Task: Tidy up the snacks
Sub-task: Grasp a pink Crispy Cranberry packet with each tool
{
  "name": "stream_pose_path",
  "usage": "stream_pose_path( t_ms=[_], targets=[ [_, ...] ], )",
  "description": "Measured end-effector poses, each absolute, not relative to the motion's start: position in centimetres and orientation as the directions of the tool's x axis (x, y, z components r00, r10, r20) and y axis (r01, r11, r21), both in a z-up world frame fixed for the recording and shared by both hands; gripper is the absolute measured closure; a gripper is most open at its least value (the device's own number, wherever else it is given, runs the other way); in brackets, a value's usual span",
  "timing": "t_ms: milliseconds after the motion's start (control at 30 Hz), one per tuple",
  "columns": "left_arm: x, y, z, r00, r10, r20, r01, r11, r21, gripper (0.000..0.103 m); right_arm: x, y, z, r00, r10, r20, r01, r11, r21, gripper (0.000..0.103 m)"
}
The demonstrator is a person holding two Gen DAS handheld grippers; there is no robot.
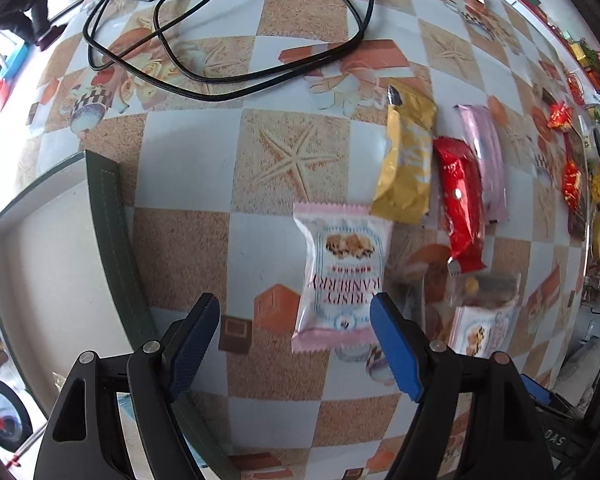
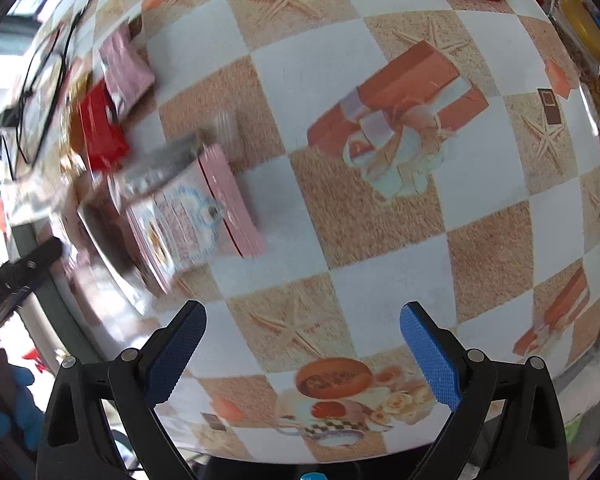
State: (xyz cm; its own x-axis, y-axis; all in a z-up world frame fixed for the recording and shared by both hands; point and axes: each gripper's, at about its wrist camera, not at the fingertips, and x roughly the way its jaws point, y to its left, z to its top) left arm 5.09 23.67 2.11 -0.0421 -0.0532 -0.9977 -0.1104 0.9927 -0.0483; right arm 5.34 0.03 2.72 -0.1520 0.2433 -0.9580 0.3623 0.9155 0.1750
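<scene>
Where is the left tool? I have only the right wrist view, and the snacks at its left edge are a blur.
Observer: The left tool is open above a pink-and-white cranberry packet that lies flat on the table. Nothing is gripped.
Operator: Which other snacks lie near it?
Observer: A gold packet, a red packet and a lilac packet lie side by side just beyond it.
Operator: Is there a container to sort them into?
Observer: A box with a dark green rim and a white inside sits on the other side of the tool. The part in view holds no snacks.
</scene>
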Motion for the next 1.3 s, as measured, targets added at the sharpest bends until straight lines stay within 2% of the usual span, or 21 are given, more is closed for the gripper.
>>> stream_pose_path(
  t_ms=[167, 500, 600, 700, 900, 1067, 1300],
  targets=[
    [6.3, 23.5, 1.4, -0.041, -0.082, -0.996, -0.138, 0.988, -0.075, 0.02, 7.3, -1.9, 3.0, -0.105, 0.286, -0.953, 0.444, 0.87, 0.212, 0.005],
    [7.7, 23.8, 1.4, -0.038, -0.071, -0.997, -0.157, 0.986, -0.064, 0.02, 9.6, -3.1, 2.6, -0.081, 0.233, -0.969, 0.441, 0.88, 0.175, 0.005],
    [8.0, 23.8, 0.8, -0.047, -0.103, -0.994, -0.171, 0.981, -0.094, 0.02, 10.0, -2.0, 2.4, -0.066, 0.214, -0.975, 0.451, 0.878, 0.162, 0.001],
    [8.4, 23.1, 0.3, -0.051, -0.087, -0.995, -0.15, 0.986, -0.079, 0.016, 10.4, -0.6, 2.2, -0.062, 0.169, -0.984, 0.391, 0.911, 0.132, 0.001],
    [8.1, 22.3, 0.7, -0.039, -0.053, -0.998, -0.121, 0.992, -0.048, 0.016, 8.9, -0.4, 2.4, -0.106, 0.032, -0.994, 0.188, 0.982, 0.012, 0.001],
    [7.6, 23.0, 1.3, -0.037, -0.057, -0.998, -0.137, 0.989, -0.051, 0.016, 6.2, -3.1, 2.6, -0.104, 0.005, -0.995, 0.105, 0.994, -0.006, 0.001],
    [6.5, 24.4, 3.1, -0.042, -0.095, -0.995, -0.153, 0.984, -0.087, 0.016, 2.2, -10.6, 4.0, -0.105, 0.116, -0.988, 0.259, 0.962, 0.085, 0.001]
  ],
)
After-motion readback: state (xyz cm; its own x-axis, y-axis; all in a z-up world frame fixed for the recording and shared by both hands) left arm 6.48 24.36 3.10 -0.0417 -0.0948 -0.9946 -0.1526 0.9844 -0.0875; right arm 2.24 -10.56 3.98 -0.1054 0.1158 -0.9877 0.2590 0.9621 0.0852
